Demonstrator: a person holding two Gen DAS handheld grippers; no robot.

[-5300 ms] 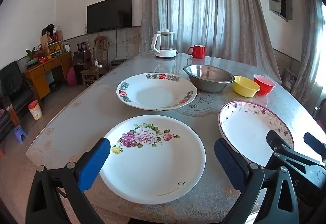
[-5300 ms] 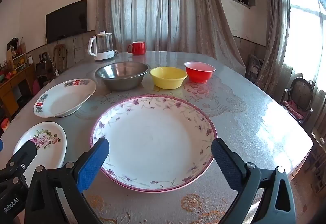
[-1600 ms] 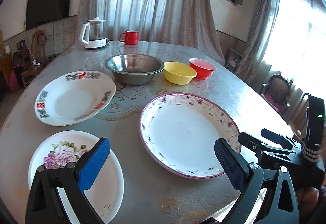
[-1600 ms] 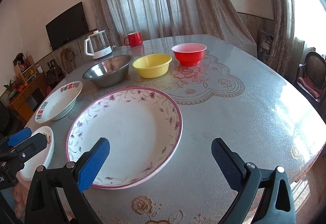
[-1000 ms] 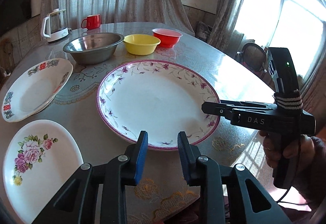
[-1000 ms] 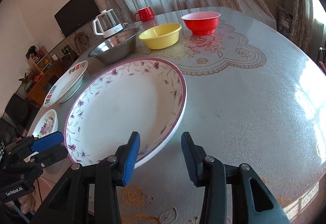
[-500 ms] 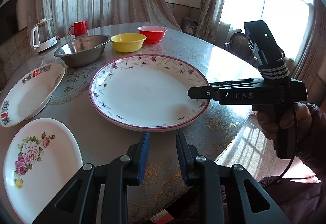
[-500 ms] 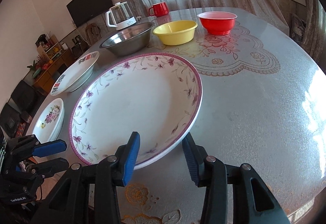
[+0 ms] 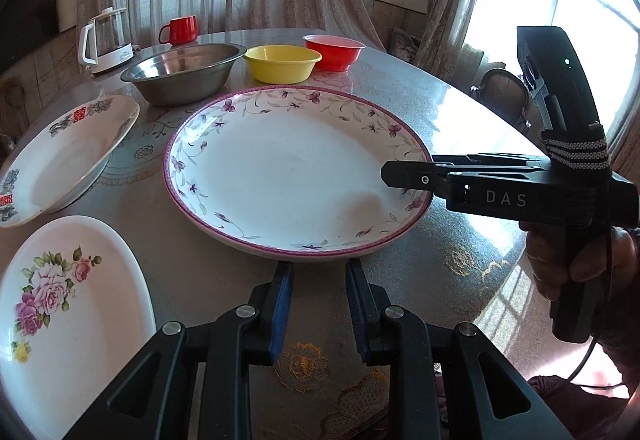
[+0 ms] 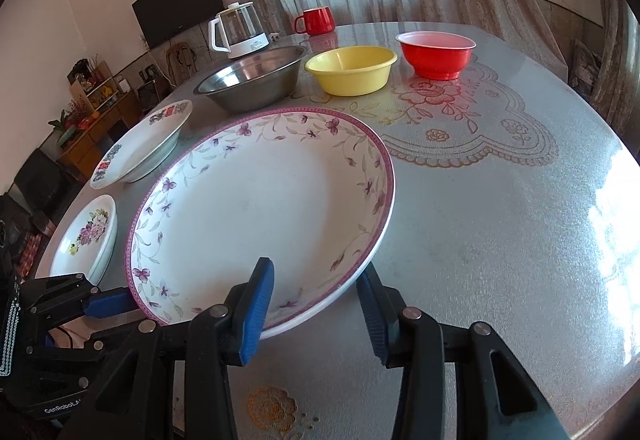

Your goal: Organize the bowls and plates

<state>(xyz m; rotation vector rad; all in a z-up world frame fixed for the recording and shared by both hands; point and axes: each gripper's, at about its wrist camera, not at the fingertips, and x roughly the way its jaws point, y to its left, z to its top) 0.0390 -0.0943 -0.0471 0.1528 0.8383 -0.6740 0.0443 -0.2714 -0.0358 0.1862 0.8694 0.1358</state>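
We see the big plate with the purple flower border near the front edge of the table, and both grippers are at its rim. The right gripper straddles the near rim, one blue pad above the plate and the other below; its jaws are partly open and we cannot tell whether the pads press on it. The left gripper has its narrow jaws right at the plate's edge, with a gap between the pads and nothing in them. A hand holds the right gripper's handle.

To the left lies a rose plate, and behind it a plate with red characters. Further back stand a steel bowl, a yellow bowl and a red bowl, side by side. A kettle and a red mug stand at the far edge.
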